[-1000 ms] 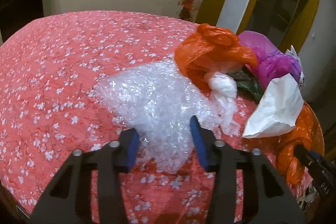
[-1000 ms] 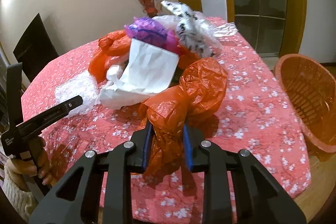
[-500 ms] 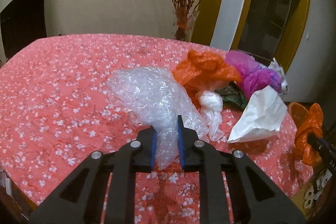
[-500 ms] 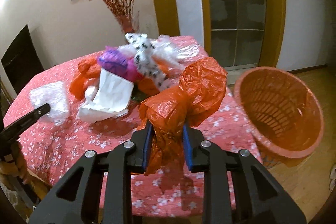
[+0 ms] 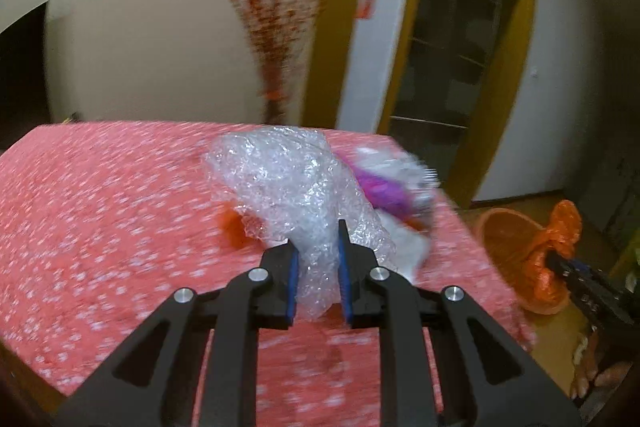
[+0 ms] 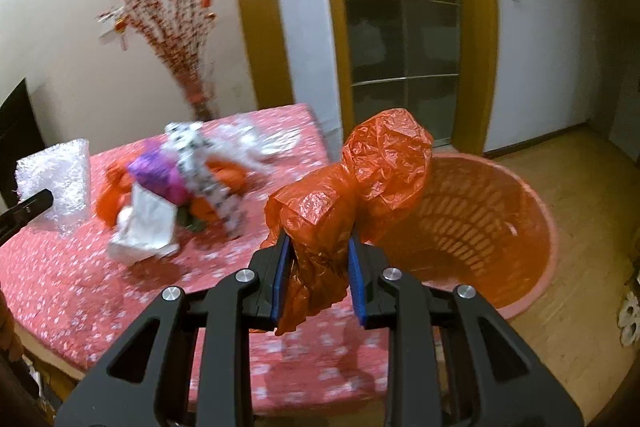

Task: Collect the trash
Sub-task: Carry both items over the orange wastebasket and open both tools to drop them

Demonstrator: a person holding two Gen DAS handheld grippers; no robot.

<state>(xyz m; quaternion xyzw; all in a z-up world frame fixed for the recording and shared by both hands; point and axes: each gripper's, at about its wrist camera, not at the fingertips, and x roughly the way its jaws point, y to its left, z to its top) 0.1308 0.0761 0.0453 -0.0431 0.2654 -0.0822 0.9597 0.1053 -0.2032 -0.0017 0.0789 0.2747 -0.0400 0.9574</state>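
A: What has changed in the last second?

B: Both pieces have come up off the red flowered tablecloth (image 6: 72, 283). The left gripper (image 5: 318, 271), open around the crumpled clear bubble wrap (image 5: 288, 183) a second ago, now has its blue pads clamped on the wrap's lower tail, and the wrap hangs lifted ahead of the fingers. The right gripper (image 6: 318, 279) stays pinched on the crinkled orange plastic bag (image 6: 352, 187) and has swung toward the round orange slatted plastic basket (image 6: 532, 223).

A: So where does that leave the job?

B: I'd judge both are mid-carry to the basket. The orange bag sits just ahead of the right gripper, with the basket's mouth behind and to the right of it.

A: Anything in the basket?

B: What shows of its inside looks bare; the bag hides part of it. Far to the front-left of the right gripper, a heap of purple, white and orange trash (image 6: 180, 187) lies on the cloth.
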